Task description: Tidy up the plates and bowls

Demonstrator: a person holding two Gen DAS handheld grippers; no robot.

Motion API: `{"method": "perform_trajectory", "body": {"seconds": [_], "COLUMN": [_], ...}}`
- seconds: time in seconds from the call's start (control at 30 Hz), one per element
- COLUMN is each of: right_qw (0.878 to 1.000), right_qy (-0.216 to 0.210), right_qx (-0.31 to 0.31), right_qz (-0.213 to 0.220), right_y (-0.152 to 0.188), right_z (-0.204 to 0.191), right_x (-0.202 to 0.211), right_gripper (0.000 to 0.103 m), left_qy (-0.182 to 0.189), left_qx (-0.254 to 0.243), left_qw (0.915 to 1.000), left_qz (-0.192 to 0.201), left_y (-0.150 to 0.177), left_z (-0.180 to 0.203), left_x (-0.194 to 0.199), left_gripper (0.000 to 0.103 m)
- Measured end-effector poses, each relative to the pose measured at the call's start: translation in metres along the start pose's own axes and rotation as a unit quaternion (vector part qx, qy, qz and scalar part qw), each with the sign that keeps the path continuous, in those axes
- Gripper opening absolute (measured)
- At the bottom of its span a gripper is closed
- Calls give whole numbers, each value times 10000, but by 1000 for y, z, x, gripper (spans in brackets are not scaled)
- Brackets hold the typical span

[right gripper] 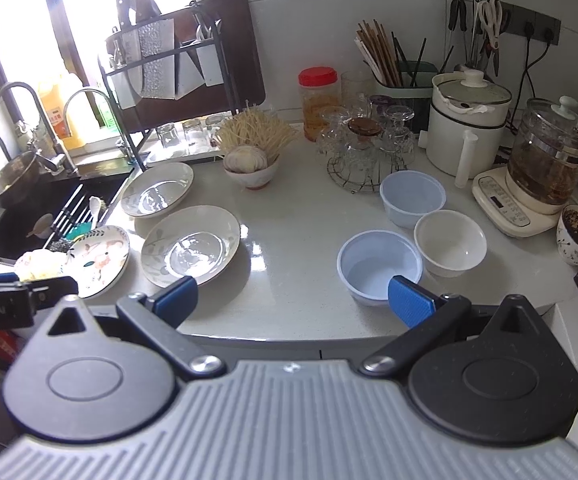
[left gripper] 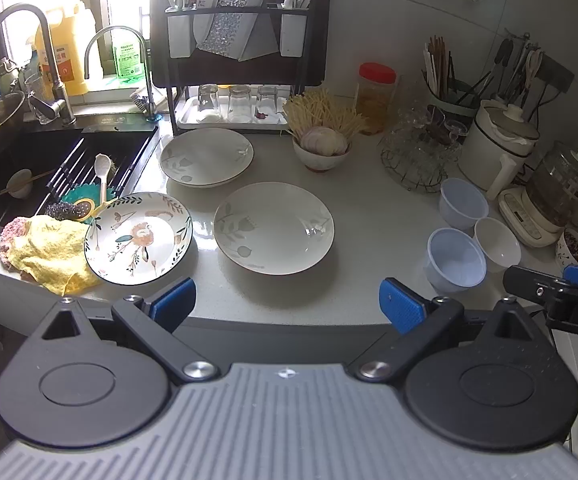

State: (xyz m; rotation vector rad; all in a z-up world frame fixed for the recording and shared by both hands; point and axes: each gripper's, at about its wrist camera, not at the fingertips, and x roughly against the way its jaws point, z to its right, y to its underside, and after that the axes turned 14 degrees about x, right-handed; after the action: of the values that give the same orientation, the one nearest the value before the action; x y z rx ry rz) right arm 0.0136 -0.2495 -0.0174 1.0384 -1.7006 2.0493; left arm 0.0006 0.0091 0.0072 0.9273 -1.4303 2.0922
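3 plates [left gripper: 273, 227] lie apart on the counter [left gripper: 369, 216] by the sink, 3 bowls [right gripper: 381, 266] sit close together to the right, none stacked. Left gripper [left gripper: 287, 304] and right gripper [right gripper: 293, 299] wait wide, empty

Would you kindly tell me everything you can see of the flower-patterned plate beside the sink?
The floral plate is round and shallow, glossy like glazed ceramic, white with an orange flower in the centre, scattered sprigs and a dark leaf border around the rim. It is empty and sits tilted on the countertop at the sink's corner, its left edge propped on the yellow cloth. It stands apart from the nearer pale plate.
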Motion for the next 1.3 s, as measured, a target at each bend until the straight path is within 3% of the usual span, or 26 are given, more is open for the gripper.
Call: {"method": "perform_trajectory", "body": {"seconds": [0.63,1.3], "right_qw": [9999,9989], "right_qy": [-140,-269], "right_qx": [36,49], "right_qz": [66,392], "right_y": [-12,-49], "right_z": [-17,-93], "right_x": [-7,-23], "right_gripper": [103,103], "left_qy": [2,95], "left_qx": [11,139], "left_qw": [10000,9998], "left_qz": [33,107], "left_y": [-14,-62], "left_z": [-18,-108], "left_x": [1,-8], "left_gripper": [100,100]}}
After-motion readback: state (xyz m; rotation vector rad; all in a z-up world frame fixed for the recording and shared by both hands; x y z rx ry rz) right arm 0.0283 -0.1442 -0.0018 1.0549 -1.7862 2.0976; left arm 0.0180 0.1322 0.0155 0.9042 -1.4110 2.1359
